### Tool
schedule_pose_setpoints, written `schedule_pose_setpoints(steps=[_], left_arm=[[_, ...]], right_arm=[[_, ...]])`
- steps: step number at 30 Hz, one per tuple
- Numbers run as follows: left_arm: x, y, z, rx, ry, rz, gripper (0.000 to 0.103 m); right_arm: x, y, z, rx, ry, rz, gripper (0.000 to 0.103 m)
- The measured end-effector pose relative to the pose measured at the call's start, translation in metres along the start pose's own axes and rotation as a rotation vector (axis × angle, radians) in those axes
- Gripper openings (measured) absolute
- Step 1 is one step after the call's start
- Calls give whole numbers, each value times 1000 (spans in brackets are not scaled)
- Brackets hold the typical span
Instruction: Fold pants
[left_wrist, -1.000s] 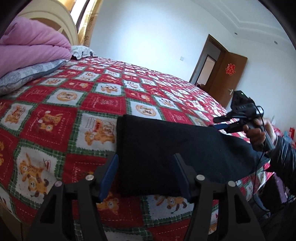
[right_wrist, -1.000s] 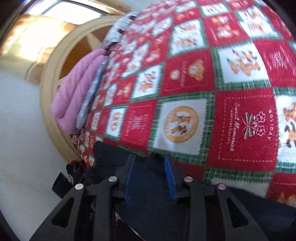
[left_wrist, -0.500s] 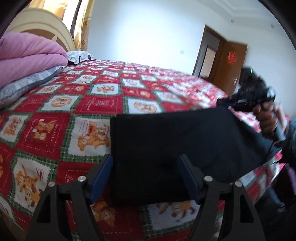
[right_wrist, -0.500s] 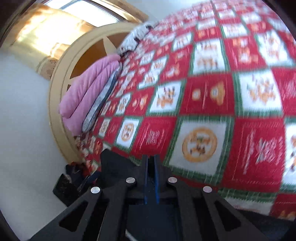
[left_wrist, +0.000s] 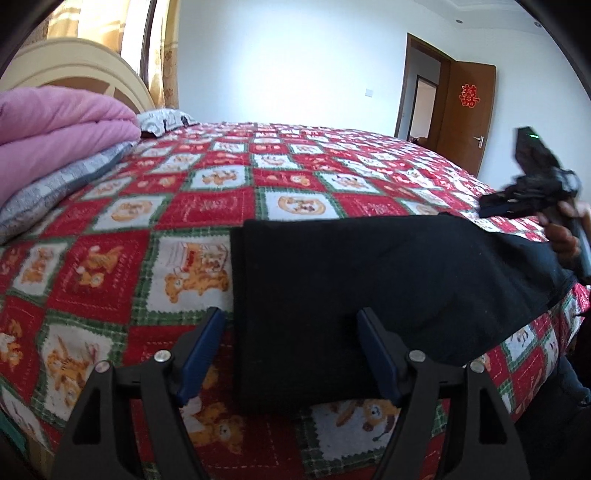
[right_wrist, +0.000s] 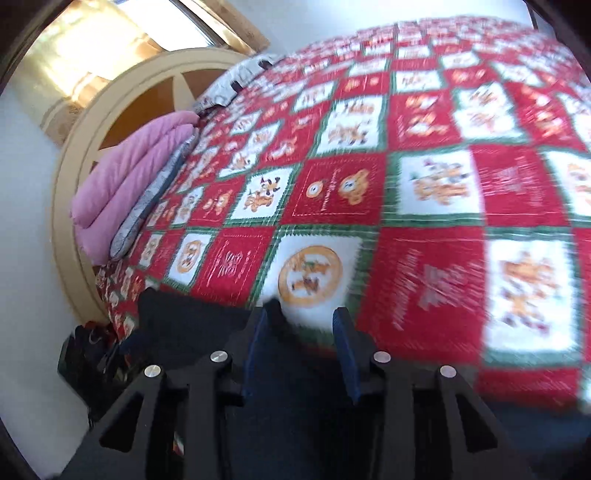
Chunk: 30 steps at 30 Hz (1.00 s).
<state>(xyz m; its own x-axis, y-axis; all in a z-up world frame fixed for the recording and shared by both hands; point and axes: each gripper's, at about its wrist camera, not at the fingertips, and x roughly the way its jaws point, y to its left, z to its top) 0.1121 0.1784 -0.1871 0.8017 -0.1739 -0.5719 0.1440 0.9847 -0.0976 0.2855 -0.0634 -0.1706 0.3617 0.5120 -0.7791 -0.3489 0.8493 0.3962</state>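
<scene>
left gripper (left_wrist: 291, 354) fingers spread over black pants (left_wrist: 369, 280); only its view shows the door (left_wrist: 467, 114); right gripper (right_wrist: 301, 347) fingers spread.

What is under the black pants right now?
The black pants lie flat on the red patchwork quilt, its squares showing around their edges. Whatever lies beneath the cloth itself is covered, so I cannot tell if anything else is there.

One pair of black fabric pants (left_wrist: 369, 280) is lying on one red-and-white patchwork bed quilt (left_wrist: 221, 206); one folded pink blanket (left_wrist: 55, 125), upper left, and two black tongs (left_wrist: 291, 354) (right_wrist: 301, 347) are showing.
</scene>
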Motion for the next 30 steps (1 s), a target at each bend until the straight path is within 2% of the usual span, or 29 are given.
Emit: schedule_pose_setpoints(steps=[3, 5, 6, 9, 11, 12, 14, 16, 18, 23, 30], left_arm=[[-10, -5, 6, 10, -45, 1, 76], [-12, -8, 9, 13, -59, -2, 81], [-10, -10, 8, 13, -52, -8, 83], [3, -13, 2, 7, -1, -11, 83], [5, -18, -1, 10, 17, 1, 83], [3, -22, 1, 17, 14, 4, 83], [-4, -30, 7, 28, -6, 1, 83], [-10, -41, 15, 35, -30, -11, 87], [-12, -52, 19, 49, -46, -29, 90], [1, -90, 26, 104, -29, -104, 90], [21, -149, 63, 200, -38, -206, 90]], right_arm=[[-39, 2, -30, -48, -41, -35, 39], [-58, 5, -60, -97, -52, -100, 39], [-62, 5, -71, -114, -53, -132, 39], [-59, -5, -111, -147, -10, -215, 39], [-53, -15, -124, -142, 1, -230, 39], [-58, -19, -129, -146, -35, -207, 39], [-64, -22, -127, -125, -30, -186, 39], [-77, -24, -123, -123, -72, -171, 39], [-93, -27, -120, -132, -124, -197, 39], [-137, -67, -103, -72, -206, -278, 39], [-203, -131, -92, -12, -258, -479, 39]])
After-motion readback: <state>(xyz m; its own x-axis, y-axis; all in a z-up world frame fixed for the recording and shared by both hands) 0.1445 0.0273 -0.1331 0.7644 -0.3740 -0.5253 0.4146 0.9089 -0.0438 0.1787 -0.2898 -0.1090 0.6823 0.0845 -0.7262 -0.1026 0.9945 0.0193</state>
